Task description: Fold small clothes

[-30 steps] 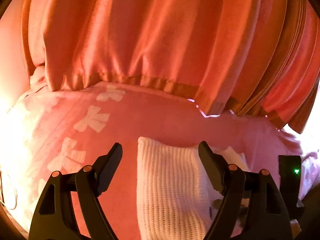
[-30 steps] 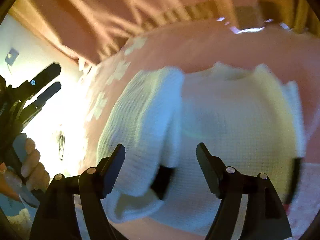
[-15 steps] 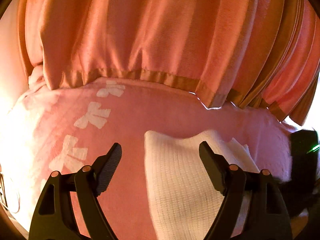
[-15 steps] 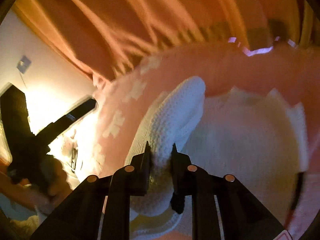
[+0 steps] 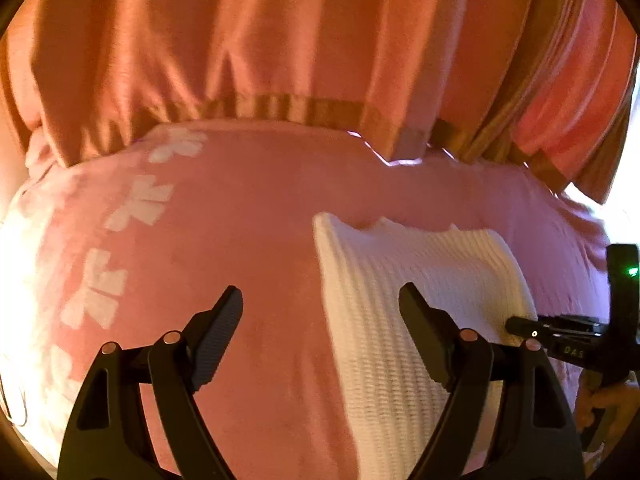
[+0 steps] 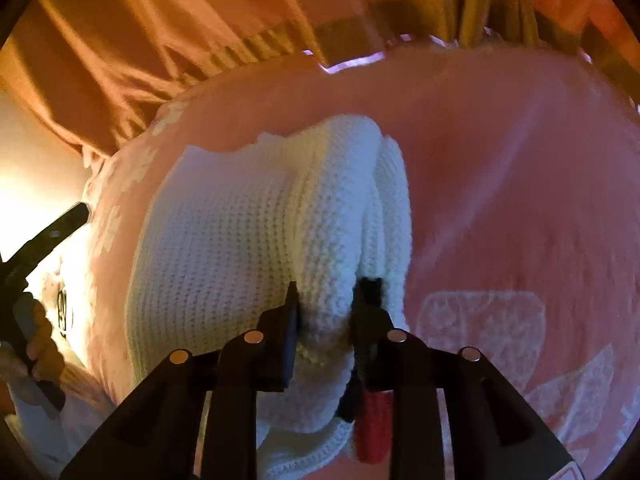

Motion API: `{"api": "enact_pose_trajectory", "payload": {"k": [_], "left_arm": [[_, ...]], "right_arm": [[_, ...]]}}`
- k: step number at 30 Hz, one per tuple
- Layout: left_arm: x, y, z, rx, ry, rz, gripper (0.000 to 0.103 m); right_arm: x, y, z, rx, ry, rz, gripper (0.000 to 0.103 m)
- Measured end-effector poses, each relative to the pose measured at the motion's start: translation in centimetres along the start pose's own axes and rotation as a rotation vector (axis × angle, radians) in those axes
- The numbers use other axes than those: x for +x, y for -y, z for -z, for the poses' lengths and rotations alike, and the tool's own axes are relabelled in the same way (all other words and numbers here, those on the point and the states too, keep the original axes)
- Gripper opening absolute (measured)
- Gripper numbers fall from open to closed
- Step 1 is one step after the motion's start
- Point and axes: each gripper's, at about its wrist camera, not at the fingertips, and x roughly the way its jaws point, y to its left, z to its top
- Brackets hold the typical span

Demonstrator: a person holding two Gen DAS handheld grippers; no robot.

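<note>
Pink bedding (image 5: 256,216) with white floral print serves as the work surface, backed by an orange curtain (image 5: 280,32) hanging to the far edge. On it lies a white knit sweater (image 6: 224,232), body flat and one side drawn up into a thick roll.

The right gripper (image 6: 326,300) is clamped on that roll. Its jaws have just been opening slightly, yet the knit bulges between them and both pads press into it. Judged purpose: carrying the side panel or sleeve across the body to make a lengthwise fold. The gripper points steeply down at the bedding.

The left gripper (image 5: 320,304) has its jaws wide apart and holds nothing. The sweater's straight edge lies below the gap, the pads clear of it. It also tilts downward, apparently positioned to pin or take that edge. A person's hand (image 6: 38,344) grips its handle, seen in the right wrist view.
</note>
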Motion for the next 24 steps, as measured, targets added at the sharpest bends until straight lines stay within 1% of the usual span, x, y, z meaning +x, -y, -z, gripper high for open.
{"api": "enact_pose_trajectory", "payload": {"k": [1,3,4,6,9,11,12,13,15,17,18,20,21,22,24], "left_arm": [[0.2,0.4,0.2,0.006,-0.006,0.005,0.078],[0.5,1.3,0.4,0.029,-0.012,0.006,0.079],[0.6,1.6,0.5,0.036,-0.013,0.004,0.082],[0.9,2.1,0.9,0.056,-0.019,-0.003,0.083],[1.9,2.5,1.6,0.067,-0.067,-0.002,0.083],[2.4,2.7,1.8,0.055,-0.095,0.017,0.083],[2.7,2.8,1.9,0.049,-0.114,0.03,0.083],[2.9,2.9,2.0,0.046,-0.127,0.039,0.083],[3.2,3.1,2.2,0.042,-0.142,0.048,0.083],[3.3,3.2,2.4,0.047,-0.146,0.045,0.083],[3.4,3.4,2.5,0.053,-0.148,0.039,0.083],[3.6,3.5,2.6,0.062,-0.152,0.03,0.085],[3.8,3.7,2.8,0.066,-0.16,0.026,0.085],[4.0,3.8,2.8,0.07,-0.168,0.02,0.085],[4.1,4.1,3.0,0.081,-0.172,0.003,0.085]], "right_arm": [[-0.7,-0.3,0.1,-0.019,0.014,-0.002,0.04],[-1.9,-0.2,0.8,-0.035,0.033,-0.012,0.048],[-2.3,-0.4,1.1,-0.035,0.031,-0.022,0.05],[-2.1,-0.9,1.5,-0.034,0.002,-0.042,0.053],[-0.9,-1.6,2.5,-0.07,-0.054,-0.016,0.053],[-0.4,-1.7,2.9,-0.093,-0.063,-0.005,0.029],[-0.5,-1.6,2.9,-0.096,-0.056,0.006,0.02],[-1.0,-1.4,2.8,-0.092,-0.041,-0.001,0.017],[-2.7,-0.9,2.7,-0.092,-0.001,-0.014,0.017],[-4.3,-0.1,2.5,-0.093,0.036,-0.005,0.017],[-4.1,0.1,2.5,-0.092,0.03,0.011,0.017],[-2.0,0.7,2.9,-0.103,-0.047,0.065,0.02],[-0.8,0.7,3.3,-0.094,-0.082,0.075,0.023],[-0.2,0.5,3.5,-0.095,-0.099,0.076,0.026],[-0.7,-0.2,3.5,-0.125,-0.075,0.093,0.028]]}}
